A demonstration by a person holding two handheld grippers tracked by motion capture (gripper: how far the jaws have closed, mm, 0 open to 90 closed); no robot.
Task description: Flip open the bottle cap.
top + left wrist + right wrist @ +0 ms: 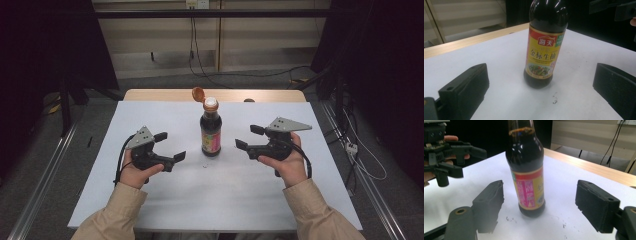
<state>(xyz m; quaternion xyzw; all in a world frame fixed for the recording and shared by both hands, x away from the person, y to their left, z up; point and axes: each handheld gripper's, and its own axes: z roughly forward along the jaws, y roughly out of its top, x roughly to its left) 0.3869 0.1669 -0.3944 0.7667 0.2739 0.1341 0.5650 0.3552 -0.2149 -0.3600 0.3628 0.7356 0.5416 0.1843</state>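
A dark soy sauce bottle (211,131) stands upright near the middle of the white table (165,200), its orange flip cap (198,93) hinged open and tilted back off the neck. The bottle carries a yellow and red label (541,53) with Chinese characters. The left gripper (170,145) sits to the bottle's left, held in the person's left hand (134,172), its jaws spread wide with nothing between the pads; in the left gripper view the bottle stands ahead of the jaws, apart from both. The right gripper (248,137) sits to the bottle's right in the right hand (287,165), its jaws also standing wide and empty; in the right gripper view the bottle stands beyond the two pads, touching neither. A few dark specks (510,219) lie on the table near the bottle's base
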